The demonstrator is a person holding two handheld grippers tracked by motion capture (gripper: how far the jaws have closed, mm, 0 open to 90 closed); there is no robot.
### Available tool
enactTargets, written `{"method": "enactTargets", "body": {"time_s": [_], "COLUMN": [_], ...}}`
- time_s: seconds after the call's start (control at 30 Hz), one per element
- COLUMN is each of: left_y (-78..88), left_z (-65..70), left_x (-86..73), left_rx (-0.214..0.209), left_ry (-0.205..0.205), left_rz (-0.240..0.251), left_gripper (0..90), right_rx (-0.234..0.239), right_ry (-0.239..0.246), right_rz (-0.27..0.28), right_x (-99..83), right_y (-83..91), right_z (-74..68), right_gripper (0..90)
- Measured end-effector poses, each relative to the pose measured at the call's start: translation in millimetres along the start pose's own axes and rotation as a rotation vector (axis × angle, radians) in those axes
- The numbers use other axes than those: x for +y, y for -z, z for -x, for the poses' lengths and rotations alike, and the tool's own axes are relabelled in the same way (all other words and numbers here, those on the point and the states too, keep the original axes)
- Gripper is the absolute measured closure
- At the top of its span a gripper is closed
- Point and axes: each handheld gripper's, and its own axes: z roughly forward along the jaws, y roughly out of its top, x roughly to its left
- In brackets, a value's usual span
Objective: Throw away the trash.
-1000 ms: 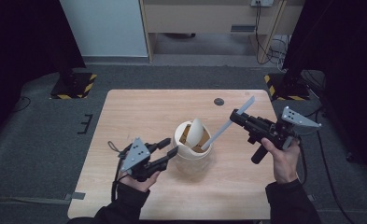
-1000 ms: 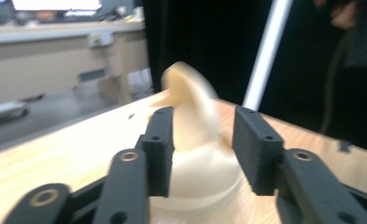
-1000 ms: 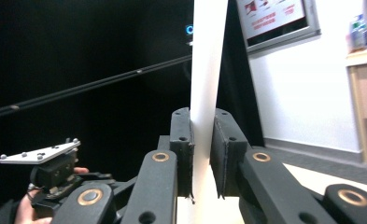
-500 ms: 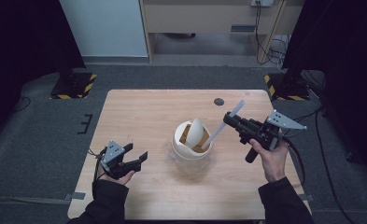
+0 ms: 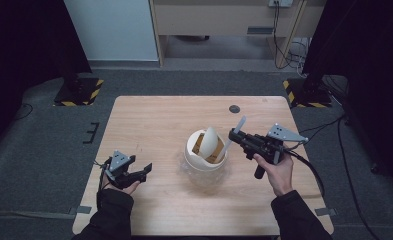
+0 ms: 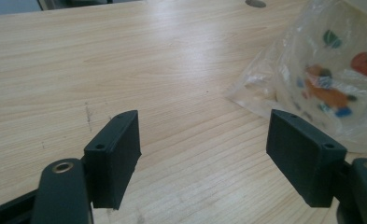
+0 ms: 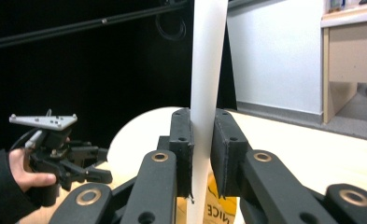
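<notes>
Table [image 5: 149, 125] of pale wood, me at its near edge with tongs in each hand. My right gripper [image 5: 232, 134] is clamped on a flat white strip [image 5: 233, 137], some kind of stick or spoon handle, which slants down into the white bowl [image 5: 204, 159] at the table's middle; in the right gripper view the jaws press the strip [image 7: 204, 93] from both sides, strip running straight up between them. Bowl holds a white rounded piece [image 5: 209, 141] standing on edge and something brown or yellow with print, can't read it fully. Bowl sits on or in a clear plastic bag; in the left gripper view the bag [image 6: 321, 70] shows coloured blobs through it, to the right of my jaws. My left gripper [image 5: 145, 170] is well apart from the bowl, near the table's left front, jaws spread wide over bare wood, holding nothing. Small dark round spot [image 5: 234, 109] on the table's far side. My left hand [image 7: 24, 170] with its gripper also shows in the right gripper view.
</notes>
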Motion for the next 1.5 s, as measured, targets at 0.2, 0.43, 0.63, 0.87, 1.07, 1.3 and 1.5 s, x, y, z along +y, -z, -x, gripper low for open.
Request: {"method": "enactTargets", "body": {"time_s": [0.2,0.43,0.63,0.87,1.07,1.3,1.5], "left_y": [-3.5,-4.1,-4.2,-4.5,-7.0,-11.5,-14.0], "left_z": [-8.2,-17.2,-25.2,-33.8,-38.6,-43.0,-49.2], "left_x": [-3.9,-6.0,-8.1,-11.0,-14.6,-20.2,-25.1], "left_rx": [0.020,0.036,0.052,0.077,0.083,0.096,0.115], "left_ry": [0.003,0.019,0.035,0.055,0.065,0.075,0.081], "left_rz": [-0.046,-0.068,-0.091,-0.110,-0.145,-0.211,-0.262], "left_gripper": [24.7,23.5,22.3,21.3,19.4,17.4,15.1], "right_rx": [0.003,-0.019,-0.067,-0.186,-0.271,-0.367,-0.422], "right_ry": [-0.003,-0.001,-0.005,0.004,-0.002,-0.021,-0.052], "right_rz": [-0.044,-0.003,0.061,0.063,0.007,-0.124,-0.236], "right_x": [-10.0,-1.0,11.8,8.8,-6.6,-33.8,-55.5], "right_y": [-8.2,1.3,20.5,39.0,45.0,48.9,55.7], "right_z": [-0.6,3.7,15.6,40.6,62.0,88.8,109.6], "right_gripper": [74.0,67.2,56.4,46.0,37.7,27.2,21.1]}}
